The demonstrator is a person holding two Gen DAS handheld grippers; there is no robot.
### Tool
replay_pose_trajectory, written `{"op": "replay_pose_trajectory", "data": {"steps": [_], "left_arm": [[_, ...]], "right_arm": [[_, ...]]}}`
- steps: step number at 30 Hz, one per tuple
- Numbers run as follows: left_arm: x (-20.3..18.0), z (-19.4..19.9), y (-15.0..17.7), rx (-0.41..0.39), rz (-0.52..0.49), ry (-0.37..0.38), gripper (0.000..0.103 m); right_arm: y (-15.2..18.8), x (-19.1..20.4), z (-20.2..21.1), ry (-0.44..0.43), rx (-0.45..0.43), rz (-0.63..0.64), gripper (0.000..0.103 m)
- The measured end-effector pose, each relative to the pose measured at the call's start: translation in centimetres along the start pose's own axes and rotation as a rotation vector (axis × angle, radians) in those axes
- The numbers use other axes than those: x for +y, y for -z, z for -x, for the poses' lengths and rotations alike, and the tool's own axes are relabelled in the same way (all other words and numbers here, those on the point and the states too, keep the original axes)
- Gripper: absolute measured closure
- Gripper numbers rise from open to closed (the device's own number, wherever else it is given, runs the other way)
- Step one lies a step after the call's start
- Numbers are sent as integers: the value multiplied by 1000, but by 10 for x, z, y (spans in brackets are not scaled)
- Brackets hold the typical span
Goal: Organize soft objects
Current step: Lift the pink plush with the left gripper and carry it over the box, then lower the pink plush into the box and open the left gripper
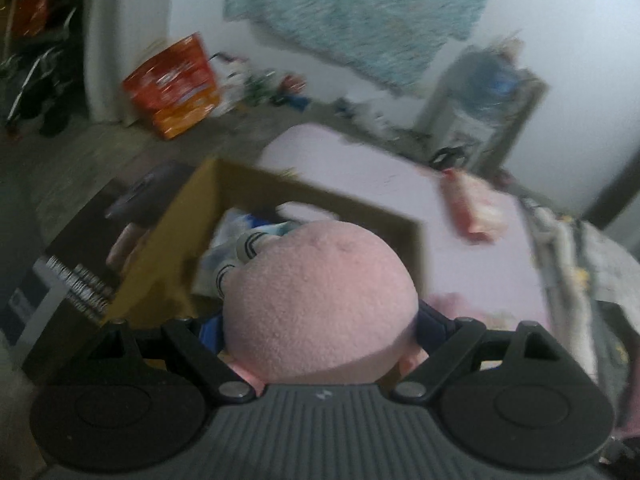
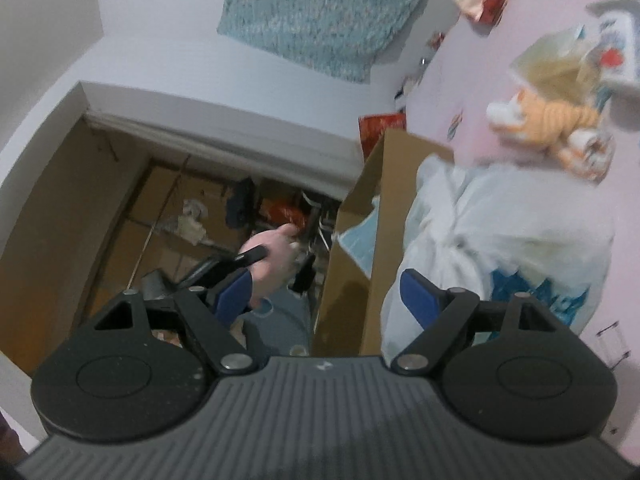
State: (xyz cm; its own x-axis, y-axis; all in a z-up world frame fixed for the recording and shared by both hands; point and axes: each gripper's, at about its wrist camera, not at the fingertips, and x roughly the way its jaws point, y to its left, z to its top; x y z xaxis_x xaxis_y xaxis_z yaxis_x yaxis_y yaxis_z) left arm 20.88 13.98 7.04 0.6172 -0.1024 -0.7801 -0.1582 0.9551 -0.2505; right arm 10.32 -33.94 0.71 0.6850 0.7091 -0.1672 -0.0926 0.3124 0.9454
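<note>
A round pink plush toy [image 1: 320, 292] fills the space between the jaws of my left gripper [image 1: 316, 320], whose blue pads press its sides. It hangs over an open cardboard box [image 1: 188, 248] that holds white and blue soft items [image 1: 240, 248]. In the right wrist view my right gripper [image 2: 326, 300] stands open with nothing between its blue pads [image 2: 420, 296]. Beyond it are the same cardboard box [image 2: 360, 240], a white soft bundle [image 2: 500, 232] and an orange striped plush cat [image 2: 552, 120]. A person's hand [image 2: 272, 260] holds the other gripper at the left of the box.
The box sits on a pink bed surface [image 1: 360, 168], where a pink-red packet [image 1: 476, 208] also lies. An orange carton [image 1: 176, 88] stands by the wall under a hanging teal rug [image 1: 352, 12]. A black printed box [image 1: 68, 280] sits left of the cardboard box.
</note>
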Motion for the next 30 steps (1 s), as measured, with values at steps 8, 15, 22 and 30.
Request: {"op": "replay_pose_trajectory", "data": {"steps": [8, 15, 22, 30], "left_arm": [[50, -85, 0, 100, -31, -194, 12], [38, -116, 15, 87, -233, -326, 12], [31, -140, 27, 190, -368, -444, 10], [28, -131, 28, 231, -364, -458, 9]], "right_arm": [[18, 1, -23, 43, 70, -21, 21], [25, -2, -23, 75, 71, -39, 21], [26, -3, -21, 79, 69, -50, 21], [22, -8, -20, 80, 60, -58, 21]]}}
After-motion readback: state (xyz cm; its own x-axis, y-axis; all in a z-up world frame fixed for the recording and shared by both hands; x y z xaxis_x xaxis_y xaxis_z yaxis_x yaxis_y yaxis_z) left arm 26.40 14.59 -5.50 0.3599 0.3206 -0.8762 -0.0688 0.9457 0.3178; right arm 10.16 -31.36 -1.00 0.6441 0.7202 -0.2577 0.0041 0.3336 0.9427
